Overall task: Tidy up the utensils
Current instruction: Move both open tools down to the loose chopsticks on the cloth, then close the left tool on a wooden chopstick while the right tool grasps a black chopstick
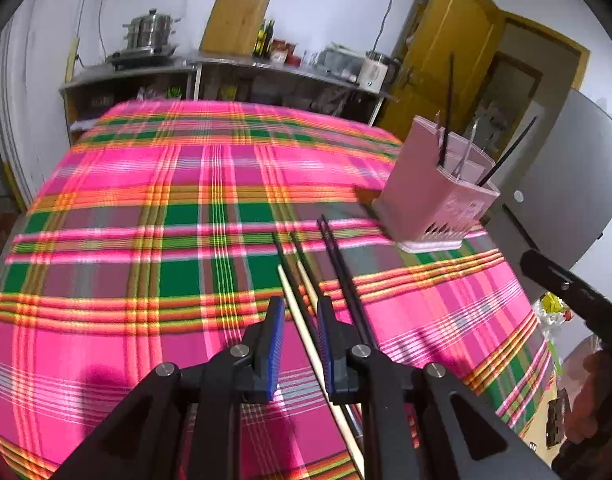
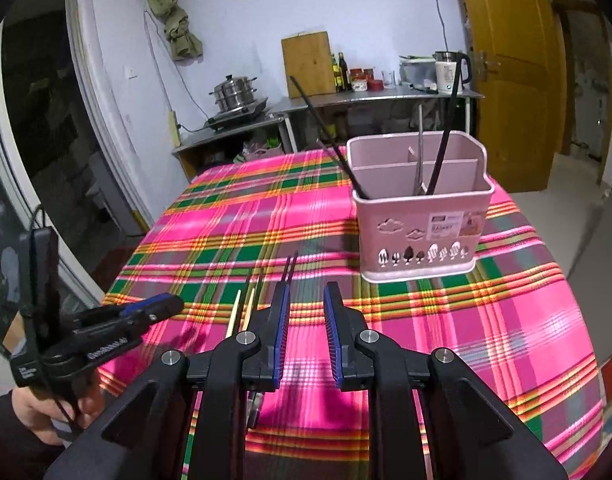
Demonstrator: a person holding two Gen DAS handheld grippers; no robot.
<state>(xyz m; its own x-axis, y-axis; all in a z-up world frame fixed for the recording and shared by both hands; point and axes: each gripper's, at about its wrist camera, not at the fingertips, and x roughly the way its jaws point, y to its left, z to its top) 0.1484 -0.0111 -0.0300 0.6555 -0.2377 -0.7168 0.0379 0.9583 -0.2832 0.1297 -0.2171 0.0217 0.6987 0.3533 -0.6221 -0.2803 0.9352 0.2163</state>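
The table carries a woven plaid cloth (image 1: 145, 208) in pink, green and orange. The left gripper (image 1: 301, 344), black with ribbed blue pads, stands slightly parted above loose chopsticks: a pale wooden chopstick (image 1: 306, 332) passes through the gap, untouched. Slim black chopsticks (image 1: 338, 256) lie at its 1 o'clock. The right gripper (image 2: 306, 336) is parted and empty. At its 1 o'clock stands the pink plastic holder (image 2: 420, 236), rectangular with dividers, holding black sticks upright.
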